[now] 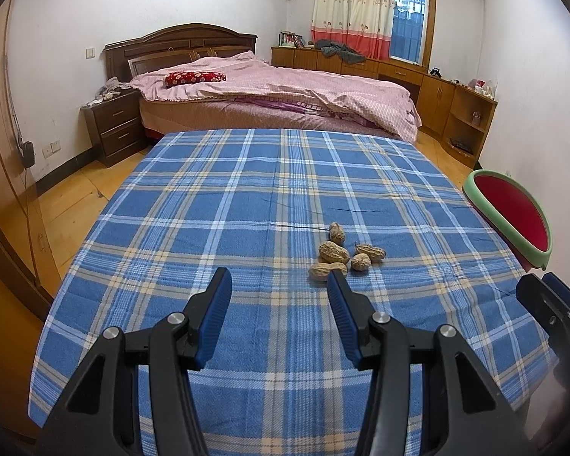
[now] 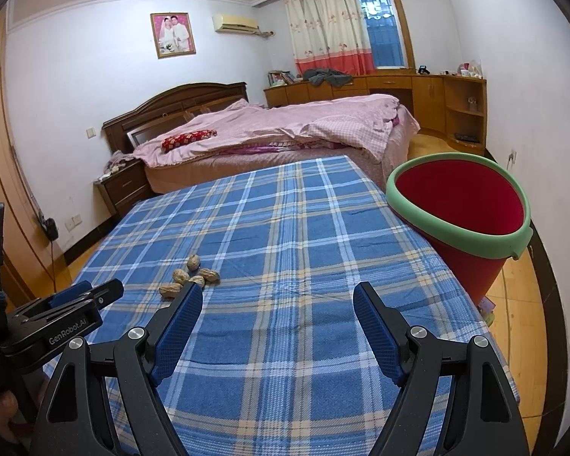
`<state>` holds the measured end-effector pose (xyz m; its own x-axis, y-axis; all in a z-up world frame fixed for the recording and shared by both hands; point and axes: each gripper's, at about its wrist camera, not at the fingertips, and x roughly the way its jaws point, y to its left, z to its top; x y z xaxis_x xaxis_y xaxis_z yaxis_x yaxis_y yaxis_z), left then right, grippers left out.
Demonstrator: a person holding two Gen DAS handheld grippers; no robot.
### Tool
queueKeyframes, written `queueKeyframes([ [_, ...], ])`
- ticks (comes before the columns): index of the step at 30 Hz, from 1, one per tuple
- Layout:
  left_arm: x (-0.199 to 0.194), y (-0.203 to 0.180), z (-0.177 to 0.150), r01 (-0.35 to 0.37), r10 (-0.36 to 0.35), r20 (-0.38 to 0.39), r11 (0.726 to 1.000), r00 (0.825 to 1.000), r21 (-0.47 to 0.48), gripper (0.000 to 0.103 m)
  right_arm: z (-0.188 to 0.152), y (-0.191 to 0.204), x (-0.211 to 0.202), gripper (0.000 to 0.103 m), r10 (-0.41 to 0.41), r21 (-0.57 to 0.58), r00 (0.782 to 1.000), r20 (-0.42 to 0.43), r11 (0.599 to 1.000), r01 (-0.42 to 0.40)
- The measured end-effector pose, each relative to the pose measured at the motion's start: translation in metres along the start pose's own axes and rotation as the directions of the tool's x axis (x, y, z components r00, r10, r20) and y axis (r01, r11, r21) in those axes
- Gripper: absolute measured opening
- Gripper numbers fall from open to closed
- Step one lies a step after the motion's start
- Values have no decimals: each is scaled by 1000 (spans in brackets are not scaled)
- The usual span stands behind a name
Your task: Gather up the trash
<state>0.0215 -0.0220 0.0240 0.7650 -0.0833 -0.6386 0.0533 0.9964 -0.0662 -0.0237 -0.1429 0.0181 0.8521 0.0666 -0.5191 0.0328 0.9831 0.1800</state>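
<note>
Five peanuts (image 1: 342,252) sit in a loose cluster on the blue plaid cloth (image 1: 247,197), roughly mid-table and a bit toward the bucket side; in the right wrist view the same pile (image 2: 192,275) is just ahead of the left tool. Red bucket with a green rim (image 2: 456,224) stands off the table's right edge, tilted with its mouth toward the table, and the inside that shows looks bare, though the bottom is out of sight. Left gripper (image 1: 279,285) hangs over the cloth just short of the pile, jaws spread, nothing between them; its right finger (image 1: 342,304) overlaps the nearest peanut in view, contact unclear. Right gripper (image 2: 277,300) is also spread wide and holding nothing, over bare cloth between pile and bucket. Status as I read it: all visible trash is on the table, none visibly in the bucket, so the whole visible pile is left to clear. Can't tell whether more shells were here at some point. What's left is picking each peanut and getting it across to the bucket; they're small and round-ish on soft cloth, so pinches could slip or nudge neighbours
</note>
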Motion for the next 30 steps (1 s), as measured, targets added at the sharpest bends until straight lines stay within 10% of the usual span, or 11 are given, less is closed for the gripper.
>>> queueKeyframes([
  [30,-3,0,0,-1,1,11,1000,1000,0,52,-1,1,0,82,-1,1,1000,4,1000,1],
])
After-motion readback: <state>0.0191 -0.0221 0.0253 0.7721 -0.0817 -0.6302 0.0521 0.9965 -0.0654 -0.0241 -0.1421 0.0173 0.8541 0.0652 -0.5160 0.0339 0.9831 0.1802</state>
